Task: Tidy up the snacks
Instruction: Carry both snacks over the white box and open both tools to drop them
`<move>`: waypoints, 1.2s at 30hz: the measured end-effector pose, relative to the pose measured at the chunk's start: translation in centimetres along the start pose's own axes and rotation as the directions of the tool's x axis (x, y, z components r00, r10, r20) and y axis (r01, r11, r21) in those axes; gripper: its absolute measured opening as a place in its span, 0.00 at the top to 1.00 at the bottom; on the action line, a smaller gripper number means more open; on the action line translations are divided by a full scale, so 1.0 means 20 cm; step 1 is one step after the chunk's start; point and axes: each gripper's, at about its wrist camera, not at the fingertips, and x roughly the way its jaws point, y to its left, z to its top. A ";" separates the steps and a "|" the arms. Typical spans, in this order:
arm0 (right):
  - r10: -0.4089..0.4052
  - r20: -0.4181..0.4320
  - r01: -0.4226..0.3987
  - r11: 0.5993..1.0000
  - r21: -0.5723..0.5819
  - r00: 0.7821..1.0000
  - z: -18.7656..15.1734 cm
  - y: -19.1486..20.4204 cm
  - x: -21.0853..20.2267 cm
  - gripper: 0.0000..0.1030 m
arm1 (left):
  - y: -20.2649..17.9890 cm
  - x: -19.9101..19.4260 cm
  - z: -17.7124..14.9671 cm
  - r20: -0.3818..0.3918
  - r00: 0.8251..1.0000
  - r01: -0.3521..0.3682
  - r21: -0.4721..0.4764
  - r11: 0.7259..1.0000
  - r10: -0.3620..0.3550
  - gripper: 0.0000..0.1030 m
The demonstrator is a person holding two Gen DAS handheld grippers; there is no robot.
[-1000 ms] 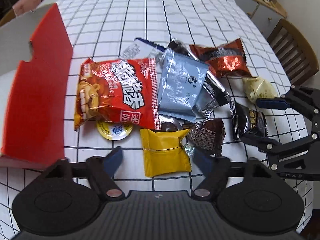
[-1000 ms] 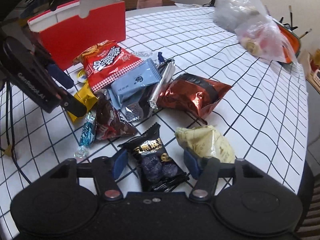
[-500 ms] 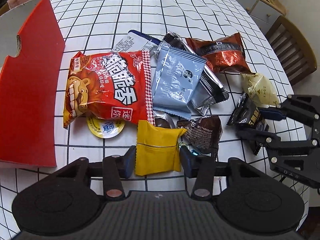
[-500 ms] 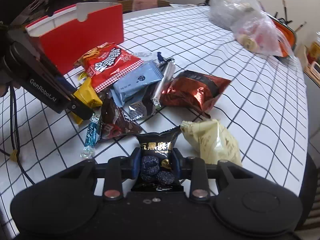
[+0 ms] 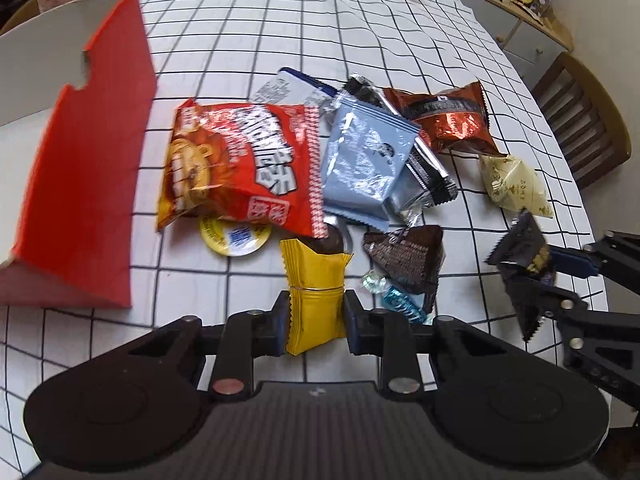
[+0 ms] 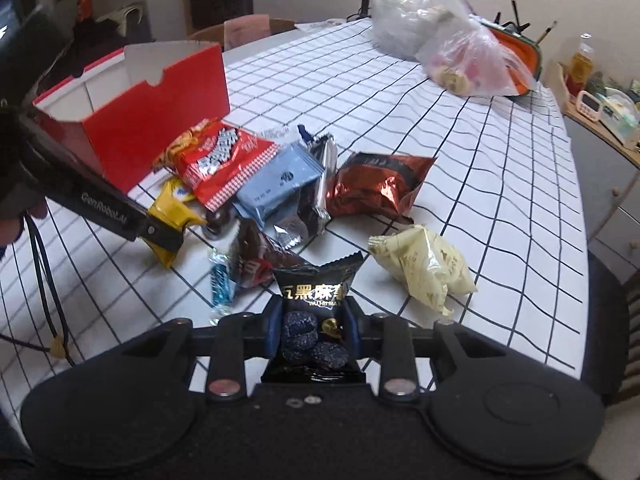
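My left tongs are closing, pads pinching the crinkly yellow foil packet; my right tongs clamp the black sesame-ball pouch, just above the checked tablecloth. Slick wrappers could slip before reaching the open red cardboard box.

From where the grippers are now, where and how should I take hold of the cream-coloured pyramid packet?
Grip the cream pyramid packet across its puffed middle, coming from above. It lies alone on the tablecloth, clear of the pile, and its flat sealed ends would slip.
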 end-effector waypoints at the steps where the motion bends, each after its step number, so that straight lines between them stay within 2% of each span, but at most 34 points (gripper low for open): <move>1: -0.001 0.006 0.001 1.000 0.008 1.000 0.01 0.02 -0.02 0.71 | 0.02 -0.02 -0.01 0.000 1.000 0.005 -0.010 1.000 -0.005 0.75; 10: -0.025 0.049 0.023 0.999 0.045 0.998 0.15 0.22 -0.18 0.71 | 0.13 -0.27 -0.05 0.050 0.999 0.011 0.008 1.000 -0.011 0.75; 19: -0.010 0.106 0.006 0.999 0.042 0.994 0.41 0.53 -0.22 0.71 | 0.33 -0.57 0.00 0.130 0.991 -0.007 0.046 0.999 0.001 0.75; 26: 0.023 0.138 -0.027 0.999 0.026 0.990 0.66 0.78 -0.14 0.71 | 0.58 -0.72 0.06 0.177 0.984 -0.028 0.032 0.999 0.022 0.75; 36: 0.046 0.106 -0.055 0.995 0.085 0.993 0.92 1.03 0.15 0.71 | 1.00 -0.79 0.17 0.200 0.974 -0.108 -0.020 0.994 0.110 0.75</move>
